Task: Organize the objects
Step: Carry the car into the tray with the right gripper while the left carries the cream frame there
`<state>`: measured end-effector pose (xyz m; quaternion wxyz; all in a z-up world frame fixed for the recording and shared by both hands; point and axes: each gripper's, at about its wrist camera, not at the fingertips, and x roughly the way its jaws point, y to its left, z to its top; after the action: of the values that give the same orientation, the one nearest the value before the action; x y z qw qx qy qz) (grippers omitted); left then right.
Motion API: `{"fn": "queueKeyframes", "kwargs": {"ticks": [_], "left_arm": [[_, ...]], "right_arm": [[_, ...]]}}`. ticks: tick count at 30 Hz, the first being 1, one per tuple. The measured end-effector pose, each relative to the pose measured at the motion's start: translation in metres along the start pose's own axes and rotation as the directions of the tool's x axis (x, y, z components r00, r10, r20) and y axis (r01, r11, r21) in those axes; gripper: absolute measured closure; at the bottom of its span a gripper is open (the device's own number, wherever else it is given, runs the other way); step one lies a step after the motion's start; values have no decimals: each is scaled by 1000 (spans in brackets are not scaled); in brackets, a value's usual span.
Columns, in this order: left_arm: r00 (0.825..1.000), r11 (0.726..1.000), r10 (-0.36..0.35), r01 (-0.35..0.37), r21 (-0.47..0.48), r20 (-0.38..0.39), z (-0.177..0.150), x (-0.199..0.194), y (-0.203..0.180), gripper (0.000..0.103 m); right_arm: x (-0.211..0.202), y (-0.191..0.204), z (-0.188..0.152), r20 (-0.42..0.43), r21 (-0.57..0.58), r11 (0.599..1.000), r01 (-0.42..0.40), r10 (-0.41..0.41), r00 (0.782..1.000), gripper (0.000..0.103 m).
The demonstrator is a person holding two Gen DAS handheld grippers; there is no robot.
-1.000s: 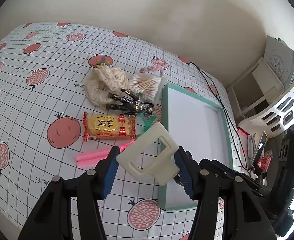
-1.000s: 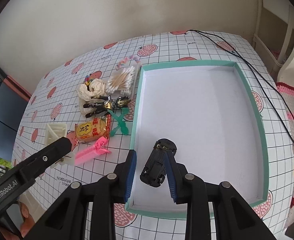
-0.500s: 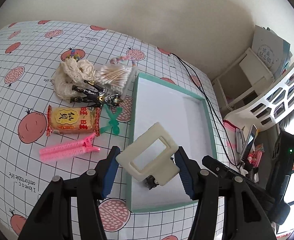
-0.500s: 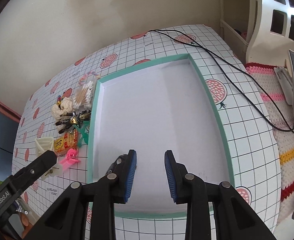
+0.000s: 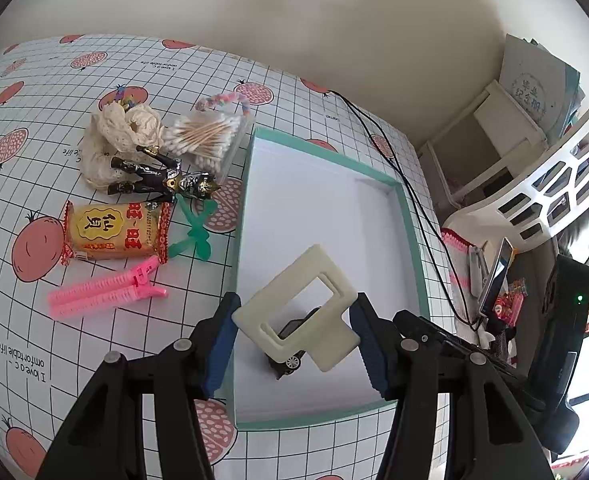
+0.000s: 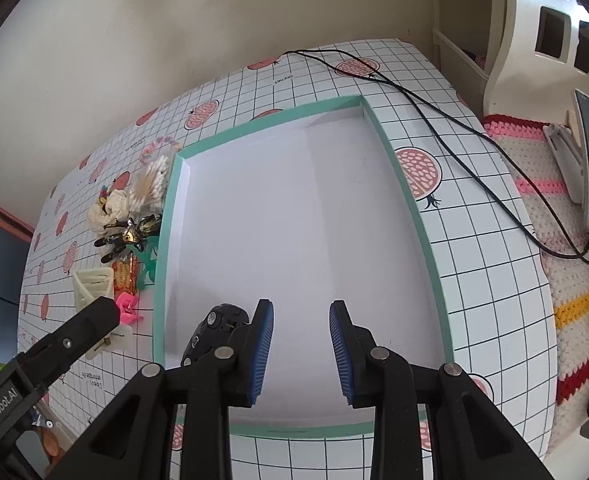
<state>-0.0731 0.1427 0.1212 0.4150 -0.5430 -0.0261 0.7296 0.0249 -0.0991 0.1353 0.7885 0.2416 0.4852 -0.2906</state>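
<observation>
My left gripper [image 5: 294,334] is shut on a cream rectangular hair claw clip [image 5: 298,312], held above the near left part of the teal-rimmed white tray [image 5: 410,220]. A black toy car [image 5: 290,356] lies in the tray under the clip. In the right wrist view my right gripper [image 6: 301,346] stands open and empty over the tray [image 6: 410,196], with the toy car [image 6: 214,328] just left of its left finger. The left gripper's finger [image 6: 90,324] and the clip [image 6: 94,284] show at the left.
Left of the tray lie a pink hair clip [image 5: 102,292], a snack packet [image 5: 114,232], a green bow clip [image 5: 194,232], a dark action figure [image 5: 162,180], a cream scrunchie [image 5: 122,132] and cotton swabs [image 5: 206,136]. A black cable [image 6: 434,116] crosses the table's right side.
The right gripper opened, released the toy car into the tray and moved to the car's right. The left gripper carried the cream clip rightward over the tray.
</observation>
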Motion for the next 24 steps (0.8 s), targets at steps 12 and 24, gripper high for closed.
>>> {"fn": "queueKeyframes", "kwargs": {"ticks": [12, 24], "left_arm": [[1000, 998, 23, -22, 51, -17, 3, 27, -9, 45], [996, 993, 78, -73, 88, -45, 6, 52, -10, 45]], "right_arm": [[4, -3, -3, -17, 39, 998, 41, -40, 999, 72], [10, 3, -6, -35, 41, 997, 72, -70, 997, 72]]}}
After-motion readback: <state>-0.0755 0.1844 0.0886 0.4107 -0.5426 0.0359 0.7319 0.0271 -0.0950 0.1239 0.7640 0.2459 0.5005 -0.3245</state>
